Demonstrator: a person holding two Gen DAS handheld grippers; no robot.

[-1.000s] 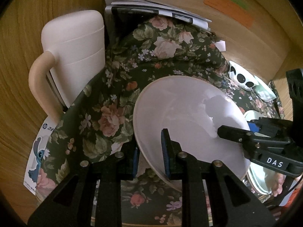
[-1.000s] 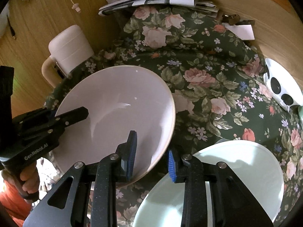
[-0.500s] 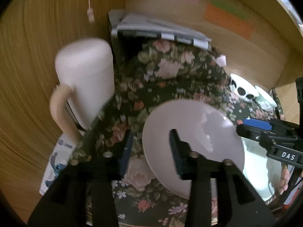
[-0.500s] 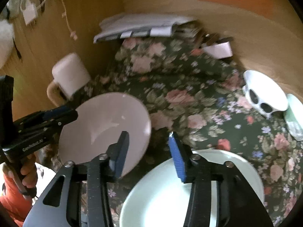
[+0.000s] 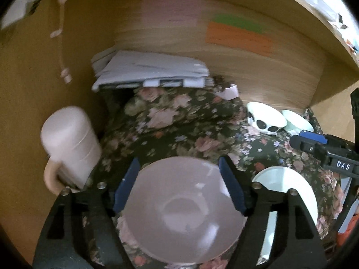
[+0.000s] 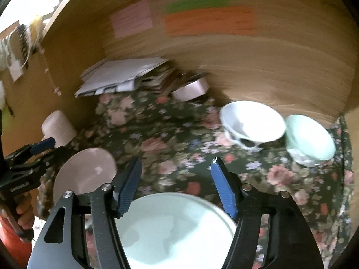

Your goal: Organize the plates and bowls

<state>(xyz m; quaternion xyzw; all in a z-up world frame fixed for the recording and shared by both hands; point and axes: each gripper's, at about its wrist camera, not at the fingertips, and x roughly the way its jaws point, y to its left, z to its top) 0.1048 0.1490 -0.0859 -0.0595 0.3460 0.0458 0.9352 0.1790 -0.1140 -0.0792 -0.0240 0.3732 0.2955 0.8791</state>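
Note:
A pale pink plate [image 5: 184, 210] lies on the floral cloth, below my open left gripper [image 5: 178, 163]; it also shows in the right wrist view [image 6: 85, 174]. A pale green plate [image 6: 175, 228] lies right of it, under my open right gripper [image 6: 176, 163], and shows in the left wrist view [image 5: 289, 190]. A white bowl with black spots [image 6: 251, 123] and a mint bowl [image 6: 309, 139] stand at the back right; both show in the left wrist view [image 5: 267, 117], [image 5: 297, 122]. Both grippers are empty.
A pink lidded jug with a handle [image 5: 69, 143] stands at the left. A stack of papers [image 5: 152, 69] and a small pink box [image 6: 190, 88] lie against the wooden back wall [image 6: 246, 67]. Coloured notes are stuck to the wall.
Both grippers have opened wide, let go of the pink plate and drawn back and up. The pink plate now lies flat on the cloth beside the green plate.

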